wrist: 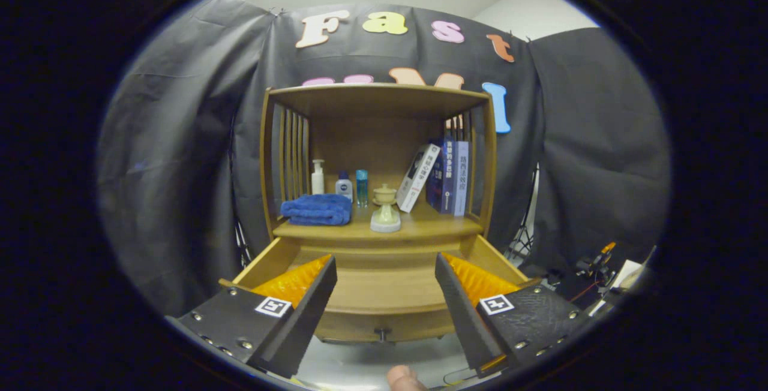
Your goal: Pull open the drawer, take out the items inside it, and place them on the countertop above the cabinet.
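A wooden cabinet (378, 103) stands ahead of me against the booth wall. Its drawer (384, 286) is pulled out toward me, with a small knob (381, 335) on its front; the drawer's visible bottom looks bare. On the countertop (420, 226) above the drawer sit a folded blue towel (317, 209) and a pale ceramic stand (385, 210) near the front edge. My gripper (384, 268) is open, its fingers wide apart above the drawer's two sides, holding nothing.
At the back of the countertop stand three small bottles (343, 186) and several books (441, 175) leaning at the right. Slatted side walls and a top board enclose the shelf. Cables and gear (591, 268) lie on the floor to the right. A fingertip (403, 378) shows below the fingers.
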Available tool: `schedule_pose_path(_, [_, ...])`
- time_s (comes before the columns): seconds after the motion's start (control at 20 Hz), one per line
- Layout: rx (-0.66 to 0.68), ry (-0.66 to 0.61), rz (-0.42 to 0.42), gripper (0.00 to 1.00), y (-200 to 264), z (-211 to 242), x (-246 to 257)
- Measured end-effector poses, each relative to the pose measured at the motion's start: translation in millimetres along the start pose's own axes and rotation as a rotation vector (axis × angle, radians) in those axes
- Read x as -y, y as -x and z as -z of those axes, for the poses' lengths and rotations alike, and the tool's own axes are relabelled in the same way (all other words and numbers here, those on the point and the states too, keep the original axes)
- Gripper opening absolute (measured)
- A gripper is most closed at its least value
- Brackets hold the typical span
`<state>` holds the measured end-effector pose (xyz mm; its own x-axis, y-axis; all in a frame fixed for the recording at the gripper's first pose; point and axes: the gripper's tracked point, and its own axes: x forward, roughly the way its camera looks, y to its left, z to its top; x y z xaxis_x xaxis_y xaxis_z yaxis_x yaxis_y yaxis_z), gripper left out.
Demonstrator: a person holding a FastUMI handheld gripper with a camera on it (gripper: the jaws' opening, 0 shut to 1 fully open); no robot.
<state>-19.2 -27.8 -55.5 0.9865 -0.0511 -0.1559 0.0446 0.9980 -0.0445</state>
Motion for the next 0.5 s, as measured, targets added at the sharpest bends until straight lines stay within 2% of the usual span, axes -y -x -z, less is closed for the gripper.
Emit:
schedule_pose_path(0.15, [0.0, 0.035, 0.014, 0.98, 10, 25, 10])
schedule_pose_path(0.5, [-0.048, 0.028, -0.008, 0.98, 7, 82, 8])
